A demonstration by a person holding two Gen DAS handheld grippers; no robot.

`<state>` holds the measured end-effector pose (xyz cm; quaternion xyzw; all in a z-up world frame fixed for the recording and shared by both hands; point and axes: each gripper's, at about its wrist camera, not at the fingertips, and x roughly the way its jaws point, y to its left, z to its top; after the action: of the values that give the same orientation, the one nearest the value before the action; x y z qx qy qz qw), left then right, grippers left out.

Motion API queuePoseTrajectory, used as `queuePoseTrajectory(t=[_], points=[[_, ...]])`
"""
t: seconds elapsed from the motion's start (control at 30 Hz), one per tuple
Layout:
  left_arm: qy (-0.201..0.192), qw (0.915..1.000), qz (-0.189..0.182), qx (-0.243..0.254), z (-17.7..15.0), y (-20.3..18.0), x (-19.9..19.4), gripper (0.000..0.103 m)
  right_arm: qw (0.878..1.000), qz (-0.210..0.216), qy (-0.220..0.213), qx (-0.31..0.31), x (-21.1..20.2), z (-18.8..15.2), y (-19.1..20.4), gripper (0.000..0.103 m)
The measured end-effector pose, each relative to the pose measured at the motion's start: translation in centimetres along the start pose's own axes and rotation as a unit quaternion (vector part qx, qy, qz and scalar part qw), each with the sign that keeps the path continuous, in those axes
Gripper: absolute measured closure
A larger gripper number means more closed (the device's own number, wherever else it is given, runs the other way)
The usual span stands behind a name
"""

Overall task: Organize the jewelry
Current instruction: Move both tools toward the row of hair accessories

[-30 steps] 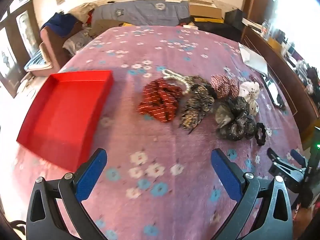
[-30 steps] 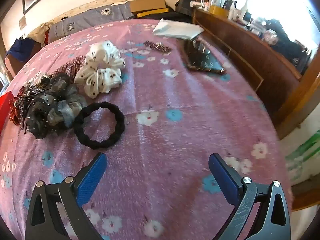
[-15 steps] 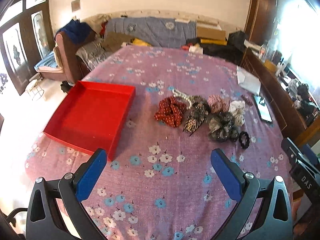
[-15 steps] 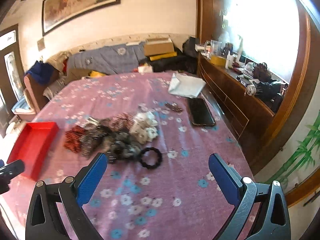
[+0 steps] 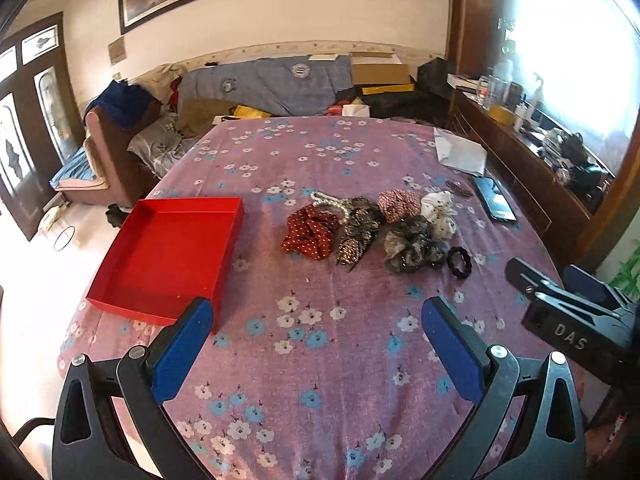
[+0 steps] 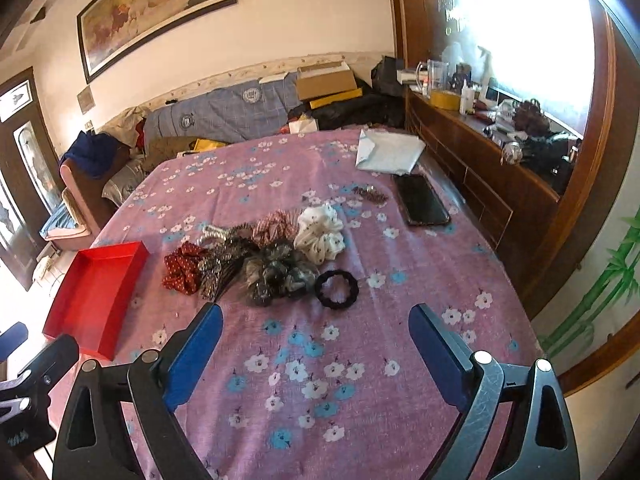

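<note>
Both tools raised over the near edge of the flowered bedspread, nothing gripped: left gripper jaws spread wide and empty; right gripper likewise spread, empty. Landmark: red tray, bare inside. All items lie in a loose cluster to the right of the tray, apart from it: red dotted scrunchie nearest, then a pearl strand and a dark glittery piece touching it, pink-patterned scrunchie, grey-black sheer scrunchie, white scrunchie, and black hair tie farthest from the tray. Judgement: all light, soft, compressible, not fragile; overlapping fabric may drag neighbours. Pinch one bunched fold at an outer edge; take the tie across its ring. Pearls likely slippery, so grip mid-strand
</note>
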<state>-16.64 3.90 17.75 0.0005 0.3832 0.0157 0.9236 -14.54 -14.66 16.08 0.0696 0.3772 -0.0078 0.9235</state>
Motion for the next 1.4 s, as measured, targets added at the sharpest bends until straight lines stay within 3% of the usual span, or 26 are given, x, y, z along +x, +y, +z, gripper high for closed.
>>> queuePoseTrajectory(t=[0.43, 0.77, 1.4], points=[[0.069, 0.9955, 0.051, -0.039, -1.3, 2.8, 3.0, 0.0, 0.998, 0.001, 0.056, 0.007, 2.0, -2.3, -0.5, 0.007], [0.078, 0.9922, 0.094, -0.026, -1.5, 4.8, 2.9, 0.0, 0.996, 0.029, 0.087, 0.017, 4.4, -3.3, 0.9, 0.007], [0.096, 0.9918, 0.071, -0.046, 0.4, 7.5, 5.4, 0.0, 0.997, 0.03, 0.075, -0.011, 5.2, -1.6, 4.1, 0.007]])
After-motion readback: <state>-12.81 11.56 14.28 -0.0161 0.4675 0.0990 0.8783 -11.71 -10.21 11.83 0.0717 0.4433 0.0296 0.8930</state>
